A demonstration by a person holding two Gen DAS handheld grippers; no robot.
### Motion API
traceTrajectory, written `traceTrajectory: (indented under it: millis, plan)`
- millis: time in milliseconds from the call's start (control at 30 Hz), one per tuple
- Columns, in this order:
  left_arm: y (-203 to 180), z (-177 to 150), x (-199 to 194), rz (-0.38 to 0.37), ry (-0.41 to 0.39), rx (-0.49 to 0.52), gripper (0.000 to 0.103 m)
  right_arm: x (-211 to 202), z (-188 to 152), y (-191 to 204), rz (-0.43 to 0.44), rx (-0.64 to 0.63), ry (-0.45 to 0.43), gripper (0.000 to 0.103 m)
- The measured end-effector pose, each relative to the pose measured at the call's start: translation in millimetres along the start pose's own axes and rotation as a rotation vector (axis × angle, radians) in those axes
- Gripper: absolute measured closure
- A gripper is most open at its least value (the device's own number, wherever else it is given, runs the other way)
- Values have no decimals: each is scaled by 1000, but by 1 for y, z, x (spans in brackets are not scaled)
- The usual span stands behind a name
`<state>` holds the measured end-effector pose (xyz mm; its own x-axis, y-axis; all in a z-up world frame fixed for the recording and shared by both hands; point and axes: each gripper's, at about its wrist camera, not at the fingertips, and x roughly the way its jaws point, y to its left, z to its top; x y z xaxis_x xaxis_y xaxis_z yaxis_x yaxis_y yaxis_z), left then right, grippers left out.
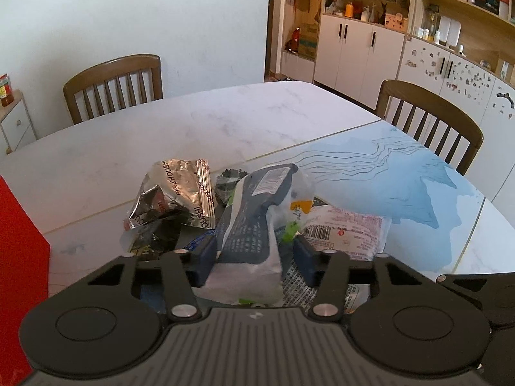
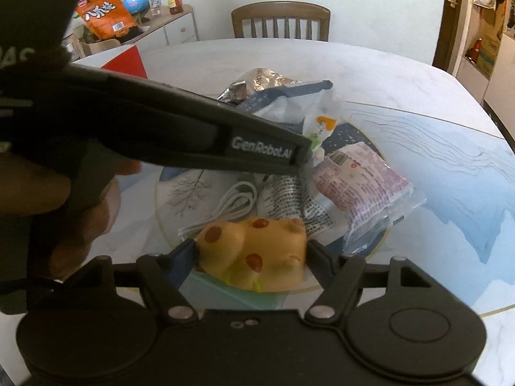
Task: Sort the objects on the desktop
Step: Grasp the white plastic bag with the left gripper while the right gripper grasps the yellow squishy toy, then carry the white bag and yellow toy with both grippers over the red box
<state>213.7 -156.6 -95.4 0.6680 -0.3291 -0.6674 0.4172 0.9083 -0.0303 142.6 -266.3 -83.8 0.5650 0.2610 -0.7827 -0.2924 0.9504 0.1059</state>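
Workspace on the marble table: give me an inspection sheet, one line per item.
Surface: white marble table with a blue-patterned section; a round plate sits on it.
Job's things: blue-and-white packet in the left claw; yellow spotted toy in the right claw.
Clutter: silver foil bag, pink-printed packet, red box.
Grippers: left claw shut on the packet, above the pile; right claw shut on the toy, over the plate.
Cables: white cable coiled on the plate.
Surroundings: wooden chairs, white cabinets and shelves, orange snack bag on a side cabinet.
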Motion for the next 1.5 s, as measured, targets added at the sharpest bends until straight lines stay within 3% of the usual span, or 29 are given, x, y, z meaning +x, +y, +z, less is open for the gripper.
traceTrajectory:
  millis: [67,367,633,867,1200,1500]
  plan:
    - [-2,1,1,3,8,3,65,-3,0,-2,7,-13,-6,31]
    - [-2,8,-1,3,31,-28,76,-18,8,-12,68,-38,-16,33]
    - [4,15,-8,7,48,-100,81,-34,12,-35,101,-53,-23,33]
    - [10,20,-35,38,7,-153,81,-49,20,-44,112,-71,-48,33]
    - [38,18,-87,52,-35,-161,81,-73,32,-18,93,-84,-92,33]
    - [88,5,-144,76,-74,-168,81,-76,52,31,79,-73,-156,33]
